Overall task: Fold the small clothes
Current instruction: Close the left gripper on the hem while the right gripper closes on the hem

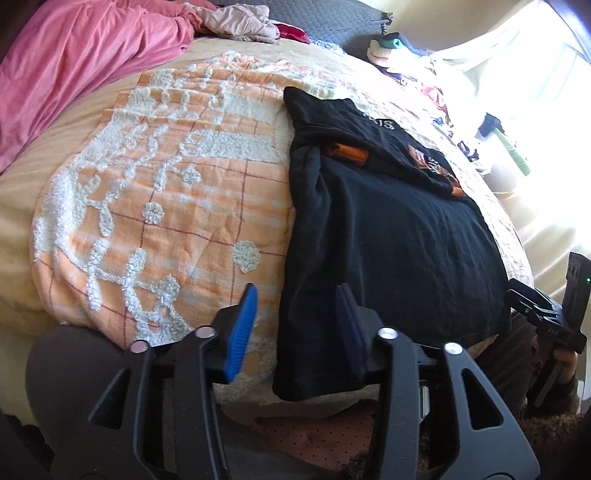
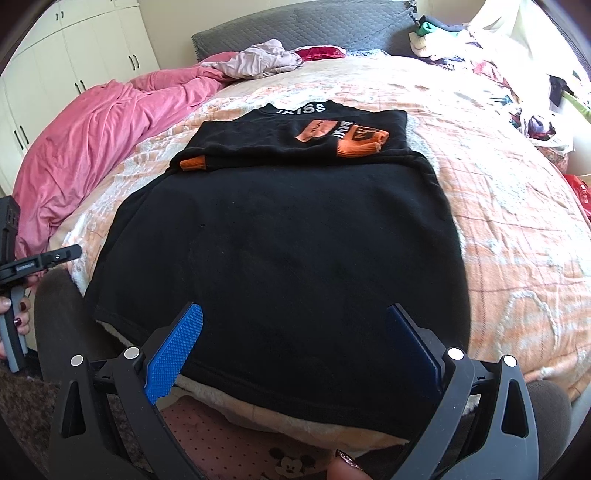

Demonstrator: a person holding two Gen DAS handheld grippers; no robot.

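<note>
A black sweatshirt (image 1: 388,240) (image 2: 280,240) lies flat on the bed's orange-and-white blanket (image 1: 166,184) (image 2: 498,221). Its sleeves are folded across the chest, showing orange cuffs (image 2: 360,147) (image 1: 349,152) below white lettering at the collar. My left gripper (image 1: 297,295) is open at the shirt's near left corner. One pad is over the blanket and the other over the black cloth, and neither presses on it. My right gripper (image 2: 295,308) stands wide open above the near hem, with nothing gripped.
A pink duvet (image 1: 74,55) (image 2: 92,140) is heaped along the left of the bed. A beige garment (image 2: 258,61) lies by the grey headboard (image 2: 332,26). Loose clothes (image 2: 517,92) are piled at the far right, and white wardrobes (image 2: 74,48) stand behind.
</note>
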